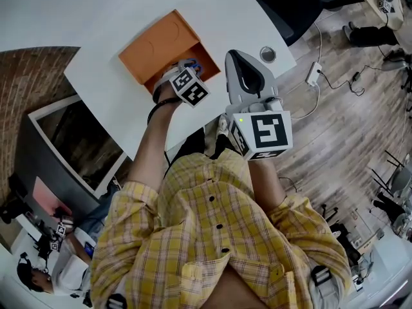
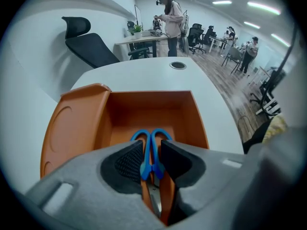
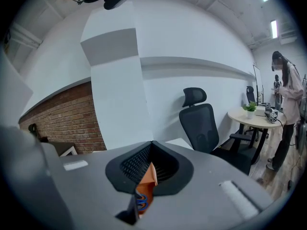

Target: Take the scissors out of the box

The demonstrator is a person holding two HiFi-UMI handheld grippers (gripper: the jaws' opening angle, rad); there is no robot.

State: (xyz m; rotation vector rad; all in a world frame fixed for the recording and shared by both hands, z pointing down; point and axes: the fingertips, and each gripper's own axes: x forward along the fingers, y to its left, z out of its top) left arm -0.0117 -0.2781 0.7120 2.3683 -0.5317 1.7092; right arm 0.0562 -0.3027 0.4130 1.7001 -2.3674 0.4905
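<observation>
The left tool (image 2: 151, 151) is pinched narrow on the blue handles of the scissors (image 2: 145, 165), which sit between its jaws, low in the box (image 2: 148, 108). Best lift straight up between the walls on either side, gripping firmly so the blades don't swing. The right tool (image 3: 151, 147), jaws together and empty, could steady the box on the desk (image 2: 144, 75).

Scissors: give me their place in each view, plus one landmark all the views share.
Head view: scissors, upper centre, blue handles in the box.
Left gripper view: low centre, gripped between the left gripper's jaws.
Right gripper view: blue sliver low in the jaw gap.
Shared landmark: the orange box.
</observation>
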